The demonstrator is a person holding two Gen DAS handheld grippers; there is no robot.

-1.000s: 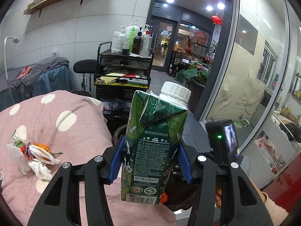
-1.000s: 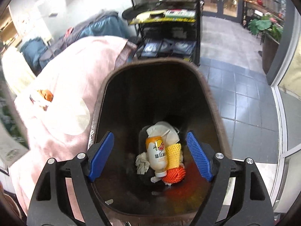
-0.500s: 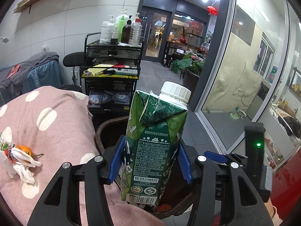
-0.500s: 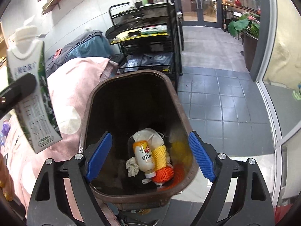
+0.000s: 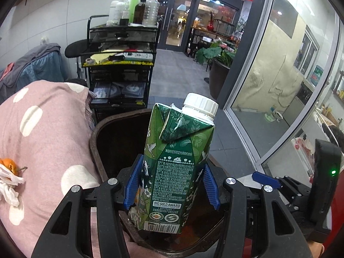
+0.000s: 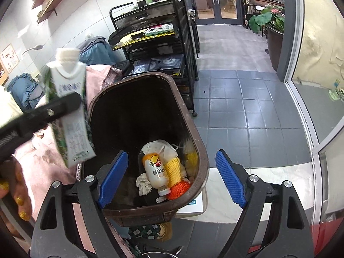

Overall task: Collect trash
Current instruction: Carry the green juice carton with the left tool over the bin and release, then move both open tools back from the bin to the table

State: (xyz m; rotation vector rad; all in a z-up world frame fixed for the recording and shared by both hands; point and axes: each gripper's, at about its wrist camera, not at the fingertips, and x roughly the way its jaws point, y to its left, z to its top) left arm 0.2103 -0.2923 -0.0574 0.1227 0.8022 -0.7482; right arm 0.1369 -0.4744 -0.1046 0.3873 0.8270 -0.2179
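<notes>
**Carton held over the bin**

Underfoot, grey floor tiles run toward glass doors at the top of the right wrist view, with a glazed wall down the right edge. A black wire cart with pump bottles on top stands in the upper centre of the left wrist view, and a pink blanket with white spots fills the left side; crumpled white wrapping and an orange scrap lie on it at the left edge.

The brown trash bin sits centre frame beside the blanket, holding a small orange-labelled bottle, yellow and orange foam netting, a white mask and a paper wad.

The left gripper is clamped on the green milk carton, upright with its white cap up, above the bin's opening. The right gripper has its jaws wide apart, one blue pad inside the bin's rim and one outside, gripping nothing.
</notes>
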